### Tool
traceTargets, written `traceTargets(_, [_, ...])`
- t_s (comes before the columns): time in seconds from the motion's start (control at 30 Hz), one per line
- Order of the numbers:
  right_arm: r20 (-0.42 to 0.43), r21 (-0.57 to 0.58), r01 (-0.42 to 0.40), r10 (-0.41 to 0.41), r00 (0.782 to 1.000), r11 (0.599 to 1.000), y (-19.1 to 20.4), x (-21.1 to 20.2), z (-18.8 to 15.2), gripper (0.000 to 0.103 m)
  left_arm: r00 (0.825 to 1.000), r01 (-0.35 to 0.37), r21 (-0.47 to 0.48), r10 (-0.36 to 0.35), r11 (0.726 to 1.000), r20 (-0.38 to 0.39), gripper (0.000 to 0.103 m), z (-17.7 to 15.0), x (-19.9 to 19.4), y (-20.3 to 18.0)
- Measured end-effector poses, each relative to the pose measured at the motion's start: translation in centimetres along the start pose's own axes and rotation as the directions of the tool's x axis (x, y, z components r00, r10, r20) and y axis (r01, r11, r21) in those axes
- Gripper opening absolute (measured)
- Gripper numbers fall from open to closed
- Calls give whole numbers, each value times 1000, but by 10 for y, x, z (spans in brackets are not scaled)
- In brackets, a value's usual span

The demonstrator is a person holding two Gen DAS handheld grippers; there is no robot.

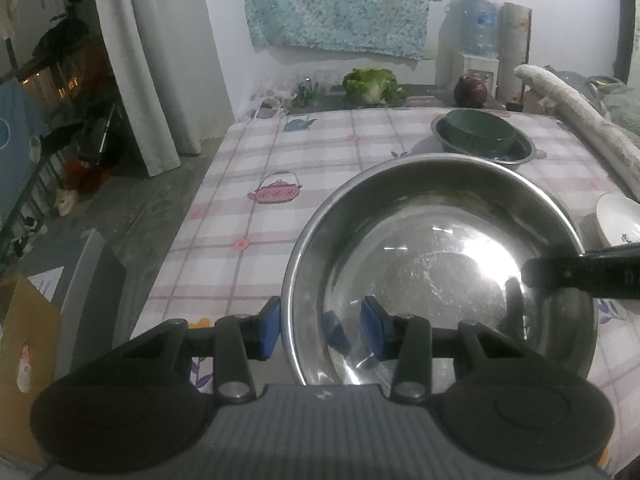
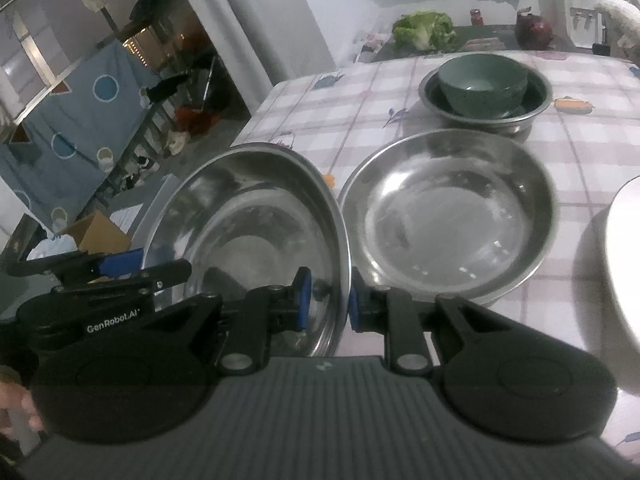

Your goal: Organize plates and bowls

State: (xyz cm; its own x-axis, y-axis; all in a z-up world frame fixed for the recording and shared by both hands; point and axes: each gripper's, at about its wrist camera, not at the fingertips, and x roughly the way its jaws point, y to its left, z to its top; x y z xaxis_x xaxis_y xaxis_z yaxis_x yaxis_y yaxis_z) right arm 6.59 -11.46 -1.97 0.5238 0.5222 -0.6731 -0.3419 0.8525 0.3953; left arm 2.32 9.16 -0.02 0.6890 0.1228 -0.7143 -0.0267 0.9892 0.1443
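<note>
A large steel bowl (image 1: 436, 248) is held off the checked tablecloth by both grippers. My left gripper (image 1: 322, 330) is shut on its left rim, one blue pad outside and one inside. My right gripper (image 2: 329, 304) is shut on the opposite rim of the same steel bowl (image 2: 248, 232). The right gripper's black finger (image 1: 560, 276) shows at the bowl's far side in the left wrist view. A second steel bowl (image 2: 448, 216) rests on the table just right of the held one. Farther back, a green bowl (image 2: 480, 80) sits inside another steel bowl (image 2: 536, 104).
A white dish (image 2: 624, 260) lies at the right edge of the table (image 2: 360, 92). A lettuce (image 2: 424, 28) and a dark round jar (image 2: 534, 30) stand beyond the table's far edge. The floor, a cardboard box (image 2: 104, 236) and a curtain are to the left.
</note>
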Motion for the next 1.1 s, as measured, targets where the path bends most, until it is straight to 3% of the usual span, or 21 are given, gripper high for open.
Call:
traceTargets(0.6, [52, 103, 25, -30, 998, 994, -42, -24, -4, 19, 999, 40, 85, -40, 996, 5, 43, 24, 16, -40])
traceTargets(1.1, [70, 198, 86, -101, 992, 976, -80, -10, 14, 21, 996, 90, 180, -89, 980, -11, 43, 58, 58, -75])
